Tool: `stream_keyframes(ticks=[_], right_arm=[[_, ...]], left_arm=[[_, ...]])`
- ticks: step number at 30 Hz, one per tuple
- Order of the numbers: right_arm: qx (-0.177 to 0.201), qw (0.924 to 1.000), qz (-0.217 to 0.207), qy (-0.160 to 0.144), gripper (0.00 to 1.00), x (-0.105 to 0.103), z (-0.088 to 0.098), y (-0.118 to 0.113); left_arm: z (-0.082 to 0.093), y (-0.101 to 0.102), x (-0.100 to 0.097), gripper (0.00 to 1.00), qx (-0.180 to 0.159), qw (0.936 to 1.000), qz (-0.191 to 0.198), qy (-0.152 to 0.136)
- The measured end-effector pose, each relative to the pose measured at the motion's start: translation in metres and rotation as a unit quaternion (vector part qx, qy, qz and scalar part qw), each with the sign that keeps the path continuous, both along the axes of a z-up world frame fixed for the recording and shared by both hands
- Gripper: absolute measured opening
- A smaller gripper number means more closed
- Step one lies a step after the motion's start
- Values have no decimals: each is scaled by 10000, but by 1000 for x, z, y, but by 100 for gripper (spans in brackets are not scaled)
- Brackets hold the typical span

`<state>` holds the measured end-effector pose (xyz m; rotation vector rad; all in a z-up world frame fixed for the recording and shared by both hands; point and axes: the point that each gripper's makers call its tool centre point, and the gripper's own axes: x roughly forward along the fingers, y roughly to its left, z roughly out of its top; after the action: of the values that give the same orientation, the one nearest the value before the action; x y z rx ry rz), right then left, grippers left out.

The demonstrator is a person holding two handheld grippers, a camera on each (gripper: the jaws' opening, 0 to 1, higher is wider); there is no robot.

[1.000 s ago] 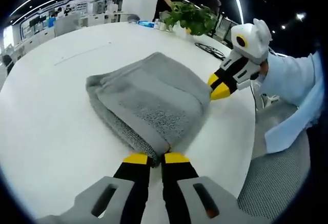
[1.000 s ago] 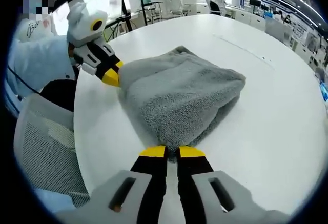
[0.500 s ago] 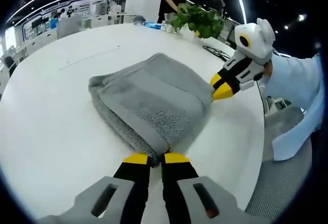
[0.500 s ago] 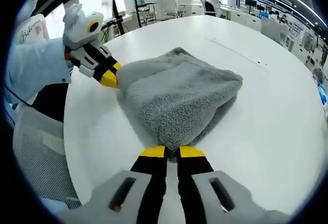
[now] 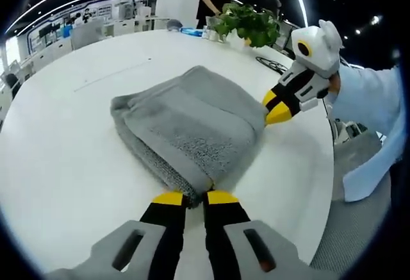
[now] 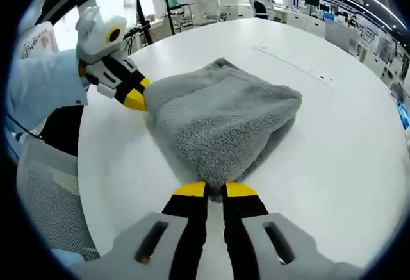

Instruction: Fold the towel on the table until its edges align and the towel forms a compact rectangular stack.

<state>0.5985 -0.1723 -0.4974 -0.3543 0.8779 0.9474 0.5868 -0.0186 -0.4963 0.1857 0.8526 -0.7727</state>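
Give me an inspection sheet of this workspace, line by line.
Surface: white round table, bare around the towel.
Job's things: grey towel folded into a thick, roughly rectangular stack, lying flat.
Clutter: potted plant and small items at the table's far edge.
Grippers: left gripper shut on one near towel corner; right gripper shut on the other.
Cables: dark cable loop on the table by the plant.
Surroundings: open office with desks, a person standing beyond the plant, mesh chair beside the table.
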Motion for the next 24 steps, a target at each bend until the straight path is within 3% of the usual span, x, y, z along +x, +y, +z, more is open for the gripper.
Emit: stream_keyframes(ticks=[7, 15, 24], right_arm=[[10, 10000, 7, -36, 12, -4, 7, -4], [197, 9995, -133, -195, 26, -9, 17, -6], [341, 9984, -242, -393, 43, -18, 23, -7]], left_arm=[[9, 2, -1, 26, -103, 9998, 111, -110], [26, 1, -9, 31, -189, 9990, 236, -342], [27, 8, -15, 42, -232, 9975, 400, -544]])
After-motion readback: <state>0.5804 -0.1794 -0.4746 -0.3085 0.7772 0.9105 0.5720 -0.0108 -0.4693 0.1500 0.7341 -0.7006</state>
